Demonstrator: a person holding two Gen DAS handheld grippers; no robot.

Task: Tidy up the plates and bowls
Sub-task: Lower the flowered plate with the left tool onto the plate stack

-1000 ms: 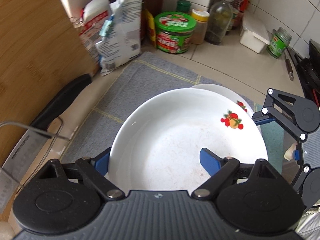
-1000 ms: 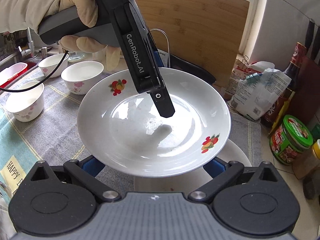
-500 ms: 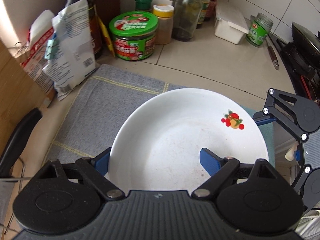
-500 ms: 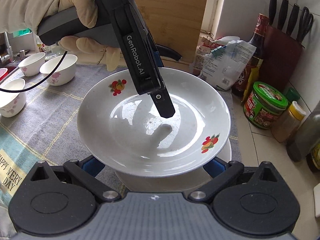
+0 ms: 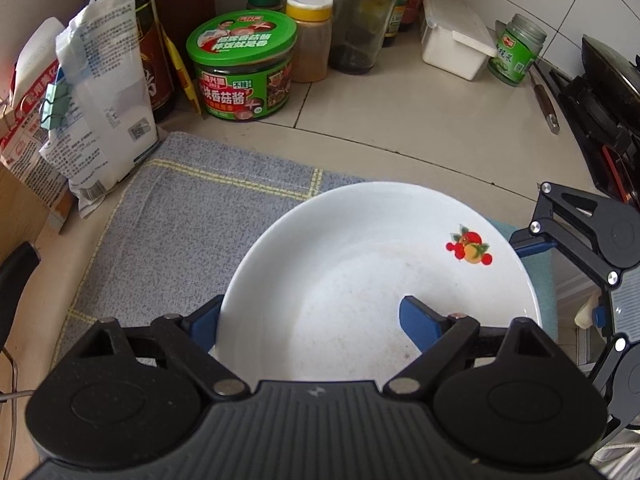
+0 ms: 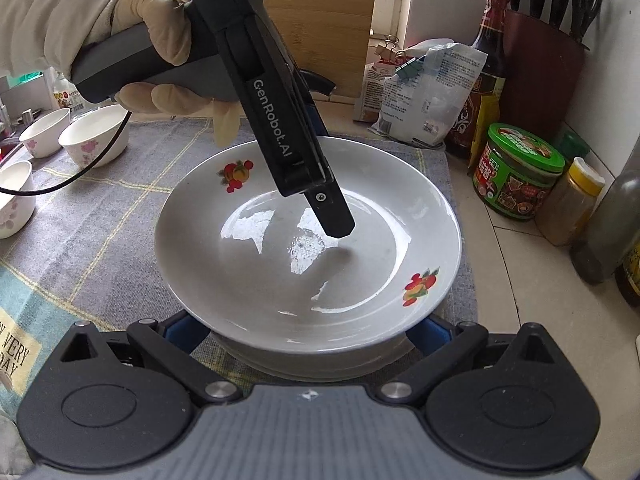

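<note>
Two wrist views, same plate. White plate (image 5: 360, 280) w/ fruit decals sits atop a stack of plates (image 6: 320, 364), which rests on a grey checked cloth (image 5: 180, 220) on the table (image 5: 420, 128).

Left gripper (image 5: 310, 320): one blue finger (image 5: 418, 322) lies inside the plate on its inner face, the other is outside the near-left rim; rim runs between them. Jaws stand wide apart; whether the pads press the rim cannot be told. Right-wrist view shows the same gripper from the side, held by a gloved hand (image 6: 160, 40), one finger tip reaching down into the plate's well.

Right gripper (image 6: 306, 334): blue fingers show at either side of the plate's near edge, below the rim, beside the stack. Jaws spread wide; contact w/ plate or stack not clear.

Surroundings: three small white bowls (image 6: 94, 140) w/ pink flowers on the cloth at far left, well apart from the plate. Beyond the cloth, a green-lidded jar (image 5: 244, 68), yellow-capped spice jar (image 5: 310, 40), dark sauce bottle (image 5: 148, 48), clipped bags (image 5: 96, 100). Knife block (image 6: 540, 60) by the wall.
</note>
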